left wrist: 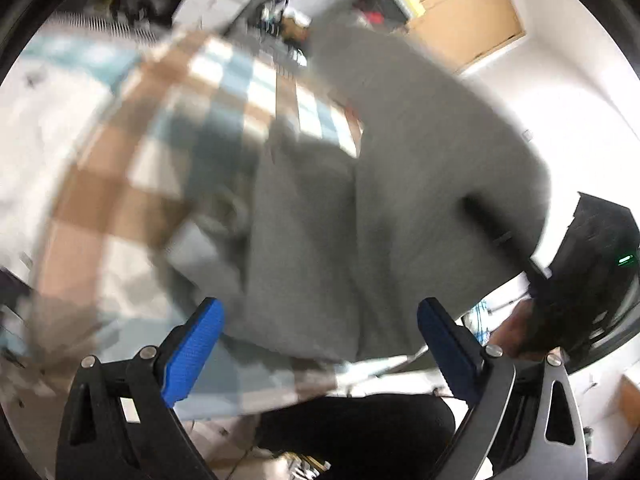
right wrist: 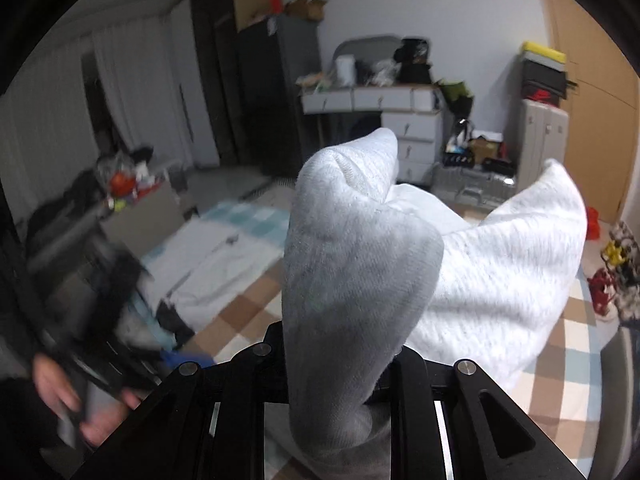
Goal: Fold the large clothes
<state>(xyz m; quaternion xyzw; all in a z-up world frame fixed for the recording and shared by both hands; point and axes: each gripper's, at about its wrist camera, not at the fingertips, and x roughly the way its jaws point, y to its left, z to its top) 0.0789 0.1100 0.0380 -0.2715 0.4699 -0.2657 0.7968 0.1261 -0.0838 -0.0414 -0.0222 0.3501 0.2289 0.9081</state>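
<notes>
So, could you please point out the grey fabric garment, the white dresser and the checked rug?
Grey fabric garment (right wrist: 352, 280): right wrist view, bunched fold.
White dresser (right wrist: 412, 124): right wrist view, drawer front.
Checked rug (left wrist: 120, 184): left wrist view, brown square.

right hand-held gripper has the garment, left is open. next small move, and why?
Probably bring the left hand-held gripper onto the hanging grey garment and close on an edge. Its blue fingers stand wide apart with nothing between them, while the right hand-held gripper is clamped on a fold of the garment, which hangs bunched.

One white garment (right wrist: 500, 264) is seen, one checked rug (right wrist: 248, 308) beneath it, one white dresser (right wrist: 404, 128) beyond the rug, and two grippers (left wrist: 320, 344) (right wrist: 340, 360).
</notes>
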